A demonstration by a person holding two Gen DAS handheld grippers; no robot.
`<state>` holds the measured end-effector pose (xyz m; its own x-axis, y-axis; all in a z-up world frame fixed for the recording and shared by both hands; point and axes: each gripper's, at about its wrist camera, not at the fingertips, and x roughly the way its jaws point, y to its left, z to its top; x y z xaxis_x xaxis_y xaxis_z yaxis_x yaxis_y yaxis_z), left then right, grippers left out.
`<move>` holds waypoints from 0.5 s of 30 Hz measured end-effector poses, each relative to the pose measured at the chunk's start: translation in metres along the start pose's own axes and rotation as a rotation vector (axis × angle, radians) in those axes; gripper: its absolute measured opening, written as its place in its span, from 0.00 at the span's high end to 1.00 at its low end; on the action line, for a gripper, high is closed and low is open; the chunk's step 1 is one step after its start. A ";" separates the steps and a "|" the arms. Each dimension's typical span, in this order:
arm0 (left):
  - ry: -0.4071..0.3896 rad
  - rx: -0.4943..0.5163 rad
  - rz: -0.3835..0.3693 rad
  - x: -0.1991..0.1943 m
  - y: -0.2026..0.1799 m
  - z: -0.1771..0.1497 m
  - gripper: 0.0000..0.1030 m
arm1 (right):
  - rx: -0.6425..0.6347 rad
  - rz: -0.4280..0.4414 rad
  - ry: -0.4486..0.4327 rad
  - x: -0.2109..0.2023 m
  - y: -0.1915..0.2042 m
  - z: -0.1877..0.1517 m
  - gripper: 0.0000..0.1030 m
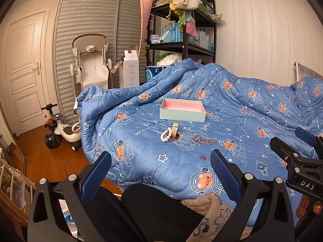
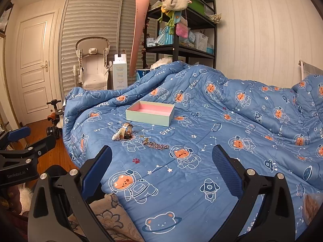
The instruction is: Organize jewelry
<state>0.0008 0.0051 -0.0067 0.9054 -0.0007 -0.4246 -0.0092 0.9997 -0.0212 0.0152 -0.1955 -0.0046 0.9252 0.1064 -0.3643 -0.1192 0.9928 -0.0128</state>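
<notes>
An open pale green box [image 1: 182, 111] [image 2: 150, 113] with a pink inside rests on the blue quilt [image 1: 232, 117] [image 2: 232, 125]. Just in front of it lies a small heap of jewelry: a white pearl bracelet [image 1: 166, 134] [image 2: 116, 135], a watch [image 1: 175, 128] [image 2: 126, 131] with a beige strap, and a sparkly chain [image 1: 205, 140] [image 2: 157, 145]. My left gripper [image 1: 160, 163] is open, well short of the heap, empty. My right gripper [image 2: 162, 158] is open too, to the right of the jewelry, empty. Each gripper shows at the edge of the other's view.
A black shelf unit [image 1: 187, 20] with hanging knitted bags stands behind the bed. A baby chair [image 1: 90, 62], a tall white carton [image 1: 131, 68] and a ride-on toy [image 1: 62, 131] stand on the wooden floor at left. A beige blanket [image 2: 109, 215] lies at the bed's near edge.
</notes>
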 end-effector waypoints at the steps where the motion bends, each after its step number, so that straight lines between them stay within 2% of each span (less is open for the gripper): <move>1: 0.000 0.000 0.000 0.000 0.000 0.000 0.06 | 0.001 0.001 -0.001 0.000 0.000 0.000 0.05; 15: 0.000 0.001 0.000 0.001 -0.003 -0.001 0.06 | -0.001 -0.001 -0.001 0.001 -0.001 0.001 0.05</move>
<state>0.0013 0.0025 -0.0079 0.9056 -0.0009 -0.4242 -0.0086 0.9998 -0.0205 0.0163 -0.1966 -0.0039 0.9257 0.1055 -0.3632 -0.1189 0.9928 -0.0144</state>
